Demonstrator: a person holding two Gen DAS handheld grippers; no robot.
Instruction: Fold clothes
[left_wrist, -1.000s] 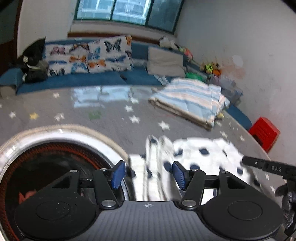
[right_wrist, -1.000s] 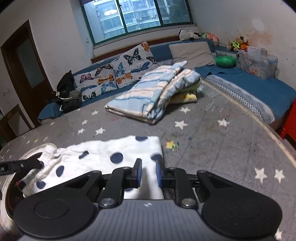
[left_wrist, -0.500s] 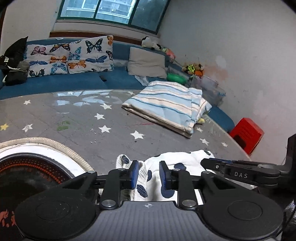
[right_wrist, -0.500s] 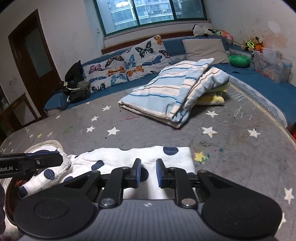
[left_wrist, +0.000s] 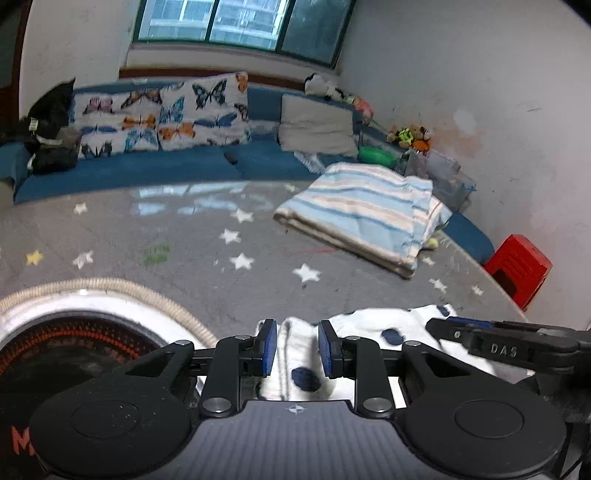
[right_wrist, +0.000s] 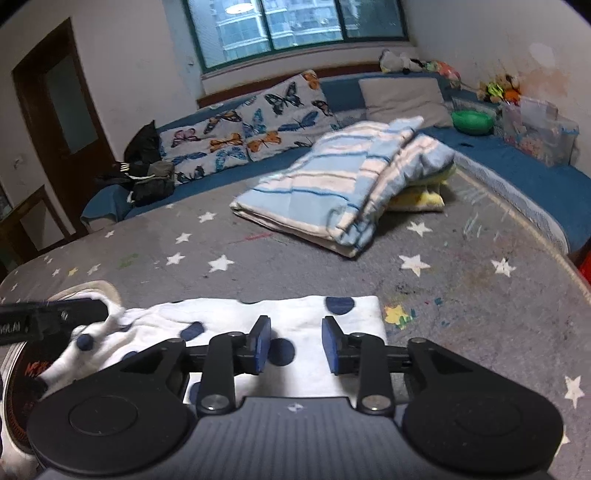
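White "DAS" lettering marks your right hand-held gripper; both hand-held grippers, left included, stand open over the polka-dot garment.

— Where does the garment lie?
— On the mat, at its near edge, the left hand-held gripper over one end, the right hand-held gripper over the other.
— And farther back?
— The folded blanket lies mid-mat; behind it the sofa carries the pillows. A round rug lies left of the garment.
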